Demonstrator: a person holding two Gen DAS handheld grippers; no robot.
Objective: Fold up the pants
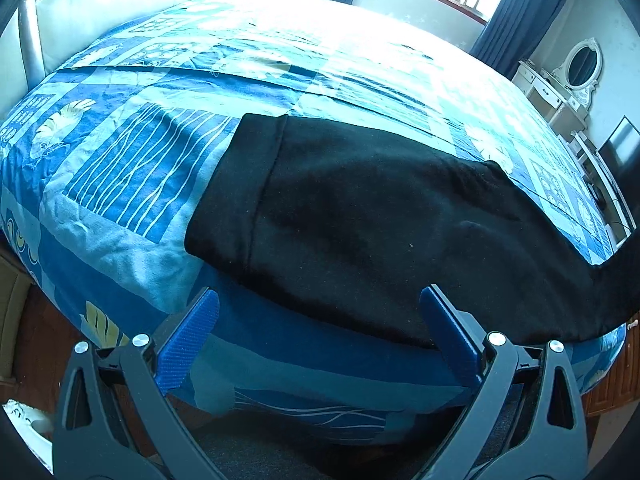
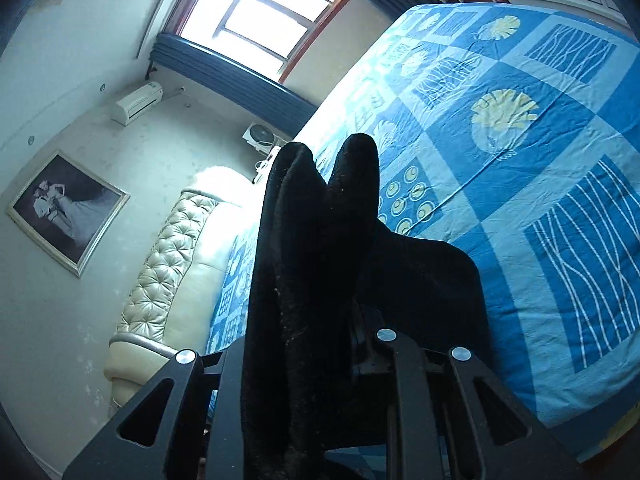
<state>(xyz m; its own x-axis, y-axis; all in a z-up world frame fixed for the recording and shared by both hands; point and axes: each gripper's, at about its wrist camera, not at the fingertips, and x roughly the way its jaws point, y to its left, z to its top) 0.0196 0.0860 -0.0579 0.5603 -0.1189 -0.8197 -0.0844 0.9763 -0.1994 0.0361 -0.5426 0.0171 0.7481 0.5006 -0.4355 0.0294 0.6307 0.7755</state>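
Black fabric bunches up right in front of the right wrist camera: the right tongs [image 2: 320,320] are clamped on a gathered end of the pants [image 2: 316,240], which stands lifted off the bed [image 2: 560,160]. The left tongs [image 1: 320,320] hang wide apart and empty at the near bed edge, pads just short of the cloth. From there the pants [image 1: 380,220] lie straight ahead, long axis running left to right, cuff [image 1: 240,184] to the left, the far end trailing off right toward the holding tongs.
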